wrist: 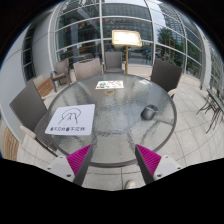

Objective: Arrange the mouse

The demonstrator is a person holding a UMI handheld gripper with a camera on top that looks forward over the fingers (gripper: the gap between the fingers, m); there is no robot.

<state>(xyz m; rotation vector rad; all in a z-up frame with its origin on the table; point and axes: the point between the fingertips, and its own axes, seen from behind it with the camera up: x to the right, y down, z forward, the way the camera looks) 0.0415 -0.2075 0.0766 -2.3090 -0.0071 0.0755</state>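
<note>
A small dark mouse [148,113] lies on the right part of a round glass table [115,128]. A white mouse mat with dark print [71,120] lies on the table's left part. My gripper [112,160] is held before the table's near edge, well short of both. Its two fingers with magenta pads [78,158] stand wide apart and hold nothing. Only the table's edge and the tiled floor show between them.
Several grey chairs ring the table, one at the left [28,105] and one at the right back [164,73]. A white sheet [110,84] lies at the table's far side. A standing sign [125,40] and glass building front stand beyond.
</note>
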